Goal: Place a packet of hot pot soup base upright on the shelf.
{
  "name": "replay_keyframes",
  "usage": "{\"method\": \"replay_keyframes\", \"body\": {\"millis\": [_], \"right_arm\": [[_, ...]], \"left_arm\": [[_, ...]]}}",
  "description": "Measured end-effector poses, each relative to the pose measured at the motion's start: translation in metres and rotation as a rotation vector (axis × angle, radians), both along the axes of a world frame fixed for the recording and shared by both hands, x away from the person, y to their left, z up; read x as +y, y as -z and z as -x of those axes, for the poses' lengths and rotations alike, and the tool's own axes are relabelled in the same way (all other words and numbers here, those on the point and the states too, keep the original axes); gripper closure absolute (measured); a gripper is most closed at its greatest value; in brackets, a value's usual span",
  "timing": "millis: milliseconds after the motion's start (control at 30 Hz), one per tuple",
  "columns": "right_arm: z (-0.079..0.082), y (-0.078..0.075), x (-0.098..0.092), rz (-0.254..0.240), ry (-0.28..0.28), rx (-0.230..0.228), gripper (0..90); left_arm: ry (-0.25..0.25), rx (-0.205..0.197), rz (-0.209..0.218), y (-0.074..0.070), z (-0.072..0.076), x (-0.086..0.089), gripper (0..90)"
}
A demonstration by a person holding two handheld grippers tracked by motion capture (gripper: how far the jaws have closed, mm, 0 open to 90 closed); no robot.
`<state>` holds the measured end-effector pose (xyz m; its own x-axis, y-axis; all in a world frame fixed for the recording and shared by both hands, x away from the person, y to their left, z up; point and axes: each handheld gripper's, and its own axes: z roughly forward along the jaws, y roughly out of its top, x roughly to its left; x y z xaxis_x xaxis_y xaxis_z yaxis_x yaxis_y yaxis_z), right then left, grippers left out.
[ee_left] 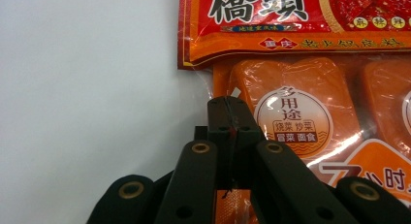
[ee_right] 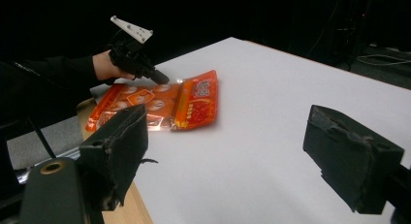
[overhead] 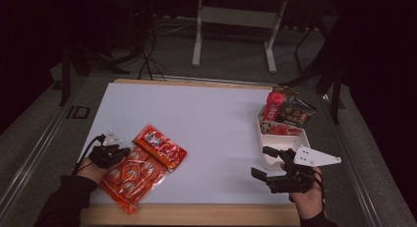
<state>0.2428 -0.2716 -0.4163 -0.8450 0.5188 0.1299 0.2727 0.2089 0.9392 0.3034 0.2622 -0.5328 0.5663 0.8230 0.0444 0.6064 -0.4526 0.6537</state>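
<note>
Orange pack: near-left table edge, under red pack.
Left gripper: jaws together, tip on pack's edge.
Right gripper: wide, empty.
Progress: we judge nothing lifted yet; bin awaits.

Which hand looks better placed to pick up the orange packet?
Left. The left gripper sits shut at the orange packet; the right gripper hangs open near the white bin.
</note>
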Motion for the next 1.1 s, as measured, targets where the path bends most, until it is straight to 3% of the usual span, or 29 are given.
{"method": "replay_keyframes", "body": {"millis": [233,433,600,733,900,1000,1100], "right_arm": [[0.001,-0.001,0.0,-0.006,-0.004,-0.001,16.0],[0.001,-0.001,0.002,-0.004,-0.009,-0.001,16.0],[0.001,-0.002,0.003,-0.002,-0.009,-0.001,16.0],[0.001,-0.002,0.004,0.003,-0.011,-0.001,16.0],[0.001,-0.002,0.004,0.0,-0.011,-0.003,16.0],[0.0,-0.001,0.004,0.002,-0.011,-0.001,16.1],[0.001,-0.001,0.005,0.003,-0.013,-0.001,16.1]], "left_arm": [[0.008,0.006,0.003,-0.006,0.008,0.013,89.7],[0.019,0.037,-0.001,-0.006,0.024,0.034,89.7],[0.044,0.063,-0.005,-0.002,0.034,0.039,89.7],[0.039,0.077,0.015,0.0,0.036,0.038,89.8],[0.028,0.065,0.078,0.004,0.04,0.028,89.9],[0.033,0.066,0.064,0.003,0.042,0.016,89.9],[0.074,0.081,0.052,0.001,0.044,0.001,89.9]]}}
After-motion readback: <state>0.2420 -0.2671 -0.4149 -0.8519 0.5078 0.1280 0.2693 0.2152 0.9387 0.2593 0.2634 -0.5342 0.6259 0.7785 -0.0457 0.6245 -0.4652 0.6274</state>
